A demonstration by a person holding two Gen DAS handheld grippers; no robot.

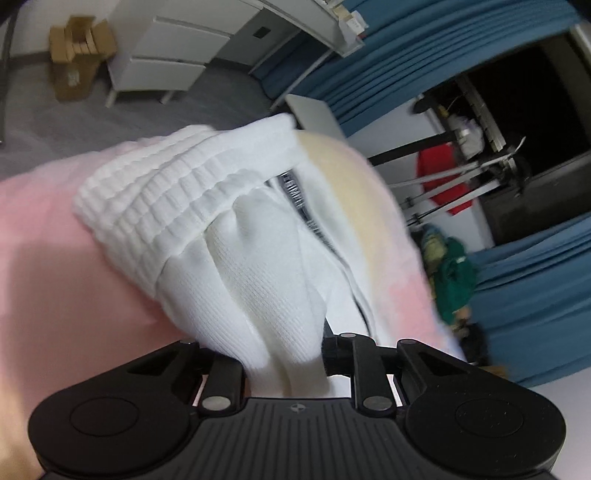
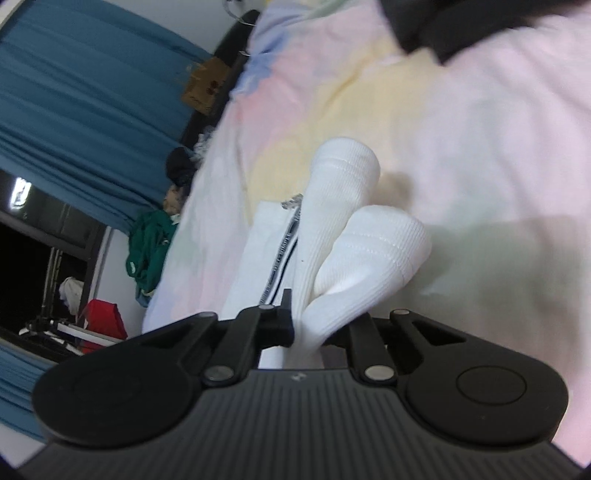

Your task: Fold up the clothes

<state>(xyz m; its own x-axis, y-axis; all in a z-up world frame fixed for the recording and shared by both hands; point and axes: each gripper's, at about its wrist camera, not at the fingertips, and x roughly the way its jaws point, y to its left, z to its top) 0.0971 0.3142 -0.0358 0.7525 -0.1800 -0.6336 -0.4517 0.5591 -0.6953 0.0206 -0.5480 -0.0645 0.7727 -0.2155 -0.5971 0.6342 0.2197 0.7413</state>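
Note:
A white knit garment (image 1: 229,236) with a ribbed waistband (image 1: 177,177) and a patterned side stripe (image 1: 295,192) hangs over a pastel pink and yellow bed cover (image 1: 55,258). My left gripper (image 1: 284,354) is shut on its fabric near the waistband end. In the right wrist view the same garment (image 2: 340,229) shows two ribbed cuffed ends (image 2: 388,240). My right gripper (image 2: 310,332) is shut on the fabric below the cuffs. The fingertips of both are hidden in the cloth.
The bed cover (image 2: 480,147) fills most of the right wrist view. Blue curtains (image 1: 424,48), a white cabinet (image 1: 166,48), a cardboard box (image 1: 77,55), green clothing (image 1: 454,280) and a red item (image 1: 439,166) lie beyond the bed. A dark object (image 2: 443,26) lies at the top of the right view.

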